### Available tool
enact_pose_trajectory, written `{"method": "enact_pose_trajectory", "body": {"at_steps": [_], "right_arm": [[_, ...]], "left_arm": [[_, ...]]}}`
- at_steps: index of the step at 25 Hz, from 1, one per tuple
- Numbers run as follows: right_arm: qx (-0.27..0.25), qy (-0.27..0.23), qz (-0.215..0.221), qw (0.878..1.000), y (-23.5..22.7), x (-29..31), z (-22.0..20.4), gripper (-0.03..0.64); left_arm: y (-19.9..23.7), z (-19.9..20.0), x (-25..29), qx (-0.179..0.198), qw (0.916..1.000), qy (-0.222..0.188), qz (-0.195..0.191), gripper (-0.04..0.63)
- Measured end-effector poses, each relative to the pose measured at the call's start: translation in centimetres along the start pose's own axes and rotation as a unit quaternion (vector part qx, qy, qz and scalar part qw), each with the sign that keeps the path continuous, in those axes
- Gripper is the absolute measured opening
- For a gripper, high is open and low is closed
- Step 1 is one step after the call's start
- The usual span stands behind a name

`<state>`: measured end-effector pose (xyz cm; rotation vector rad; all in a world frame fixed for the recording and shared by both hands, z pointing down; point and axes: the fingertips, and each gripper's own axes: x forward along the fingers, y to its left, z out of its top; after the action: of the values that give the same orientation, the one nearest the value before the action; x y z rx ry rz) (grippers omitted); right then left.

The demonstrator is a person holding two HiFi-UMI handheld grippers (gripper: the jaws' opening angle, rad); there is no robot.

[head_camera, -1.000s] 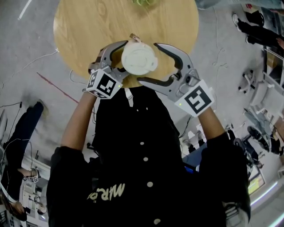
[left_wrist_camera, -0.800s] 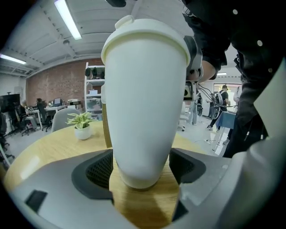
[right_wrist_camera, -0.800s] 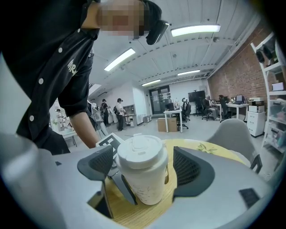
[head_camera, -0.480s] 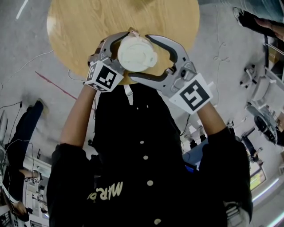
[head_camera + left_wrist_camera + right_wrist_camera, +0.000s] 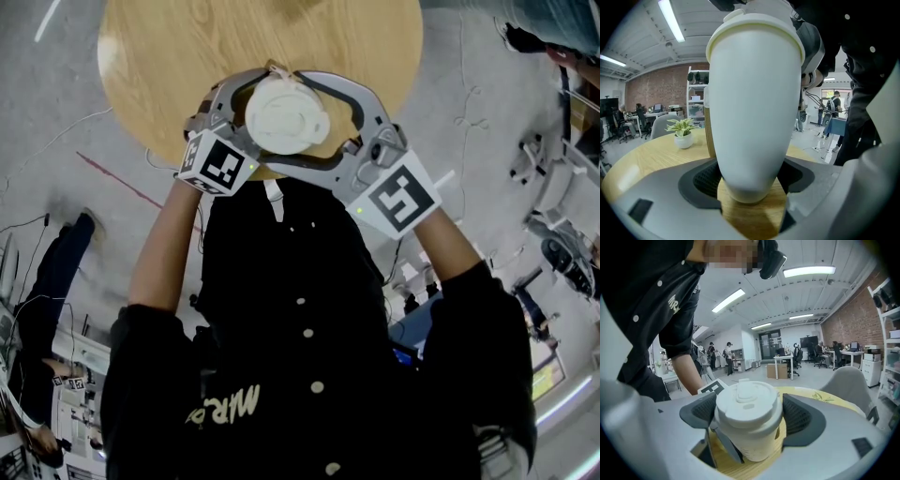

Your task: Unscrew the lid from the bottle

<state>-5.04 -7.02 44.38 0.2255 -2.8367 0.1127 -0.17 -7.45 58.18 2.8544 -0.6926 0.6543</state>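
print: shirt (image 5: 230,403) reads "MR", rest unclear | bottle (image 5: 754,117): one, axis upright, its one lid (image 5: 286,117) up, over table (image 5: 169,56) 6 o'clock edge | left gripper (image 5: 750,183): from 8 o'clock, just tightened, clamping bottle low | right gripper (image 5: 749,417): from 4 o'clock, just widened, loose round lid

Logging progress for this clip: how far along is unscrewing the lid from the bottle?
Done: the left tool grips the white tapered plastic bottle low on its body, jaws having just been closing. In hand: the right tool brackets the white round lid; a pinch isn't clear. Left: the lid looks seated, so twisting and lifting off remain.
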Motion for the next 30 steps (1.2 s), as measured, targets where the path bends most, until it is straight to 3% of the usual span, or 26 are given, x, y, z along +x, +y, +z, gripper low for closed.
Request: {"method": "enact_pose_trajectory", "body": {"at_steps": [6,11,14,18,23,27,30], "right_arm": [[-0.034,0.004,0.100,0.994,1.1,-0.1,0.1,0.439],[-0.074,0.018,0.223,0.972,1.9,-0.5,0.0,0.440],[-0.071,0.027,0.235,0.969,2.0,-0.2,-0.1,0.443],[-0.042,0.037,0.189,0.980,1.3,-0.9,0.0,0.451],[0.018,0.031,0.052,0.998,0.3,-1.5,0.4,0.474],[0.035,0.017,-0.033,0.999,0.0,-1.2,0.6,0.479],[0.048,-0.002,-0.073,0.996,-0.1,-0.6,1.1,0.479]], "left_arm": [[-0.5,0.1,-0.2,0.014,0.9998,0.005,-0.016,0.359],[-0.8,0.2,-0.3,0.037,0.9979,0.012,-0.053,0.359],[-0.8,0.1,-0.4,0.034,0.9978,0.008,-0.056,0.359],[-0.8,0.4,-0.5,0.031,0.9981,0.007,-0.054,0.359],[-0.7,0.5,-0.6,0.028,0.9981,0.007,-0.054,0.359],[-0.6,0.7,-0.6,0.026,0.9982,0.008,-0.054,0.359],[-0.5,0.7,-0.6,0.027,0.9981,0.007,-0.055,0.359]]}}
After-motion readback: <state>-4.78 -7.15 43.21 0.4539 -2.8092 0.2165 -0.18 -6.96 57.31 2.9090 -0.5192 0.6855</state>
